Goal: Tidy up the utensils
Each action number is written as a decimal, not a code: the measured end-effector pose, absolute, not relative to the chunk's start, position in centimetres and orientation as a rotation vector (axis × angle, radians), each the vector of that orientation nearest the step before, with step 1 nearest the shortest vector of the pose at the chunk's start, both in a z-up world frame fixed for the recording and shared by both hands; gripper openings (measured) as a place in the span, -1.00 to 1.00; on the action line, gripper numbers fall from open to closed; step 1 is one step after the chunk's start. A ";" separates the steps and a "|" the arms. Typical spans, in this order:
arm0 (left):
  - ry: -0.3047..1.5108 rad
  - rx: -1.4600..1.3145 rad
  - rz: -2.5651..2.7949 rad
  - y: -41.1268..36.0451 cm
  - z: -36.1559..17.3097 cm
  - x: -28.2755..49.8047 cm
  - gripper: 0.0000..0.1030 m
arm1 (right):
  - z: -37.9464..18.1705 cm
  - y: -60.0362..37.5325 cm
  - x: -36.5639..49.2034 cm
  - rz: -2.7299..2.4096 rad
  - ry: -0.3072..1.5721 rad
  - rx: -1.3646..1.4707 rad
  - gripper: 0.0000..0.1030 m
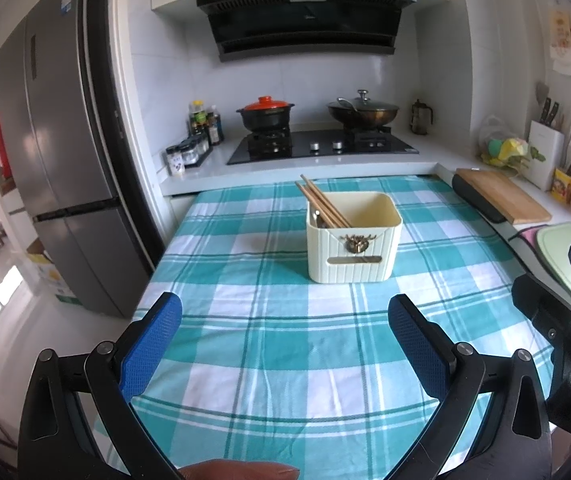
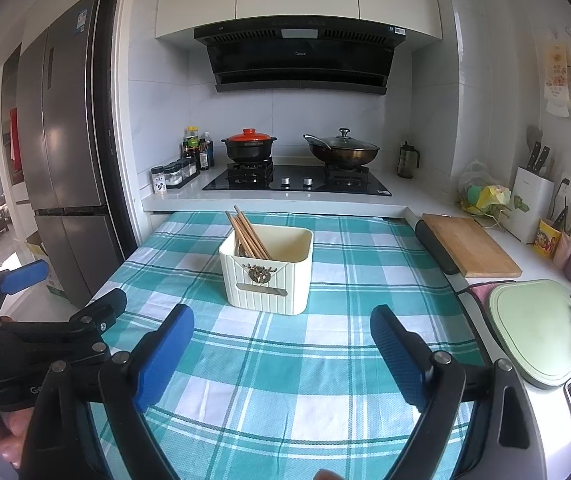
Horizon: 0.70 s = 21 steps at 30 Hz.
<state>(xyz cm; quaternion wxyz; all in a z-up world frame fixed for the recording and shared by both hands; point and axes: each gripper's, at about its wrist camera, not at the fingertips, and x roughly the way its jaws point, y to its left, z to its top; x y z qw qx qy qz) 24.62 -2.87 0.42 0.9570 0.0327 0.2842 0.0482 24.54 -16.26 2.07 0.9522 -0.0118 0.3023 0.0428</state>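
Note:
A cream ribbed holder box (image 1: 352,248) (image 2: 267,276) stands on the teal checked tablecloth (image 1: 285,344) (image 2: 285,360). Wooden chopsticks (image 1: 321,204) (image 2: 249,236) lean in its left part, with a metal utensil beside them. My left gripper (image 1: 285,316) is open over the cloth, short of the box, with nothing between its blue pads (image 1: 153,344). My right gripper (image 2: 281,328) is open too, just in front of the box, empty. The left gripper's body (image 2: 45,332) shows at the left of the right wrist view.
Behind the table runs a counter with a gas hob (image 1: 321,146), a red-lidded pot (image 1: 265,114) and a lidded wok (image 1: 363,112). A wooden board (image 2: 469,246), a pale green board (image 2: 537,332) and a knife block (image 2: 533,200) lie at the right. A fridge (image 1: 65,160) stands left.

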 end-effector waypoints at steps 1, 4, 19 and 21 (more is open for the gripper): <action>0.577 0.066 0.097 -2.9 0.4 24.6 0.99 | 2.1 -16.3 24.5 0.087 0.614 -0.024 0.78; 0.576 0.067 0.097 -2.9 0.4 24.6 0.99 | 2.1 -16.2 24.5 0.088 0.614 -0.021 0.78; 0.582 0.064 0.089 -2.8 0.3 24.6 0.99 | 1.9 -16.3 24.4 0.090 0.618 -0.028 0.78; 0.582 0.064 0.090 -2.8 0.3 24.6 0.99 | 1.9 -16.3 24.4 0.089 0.617 -0.030 0.78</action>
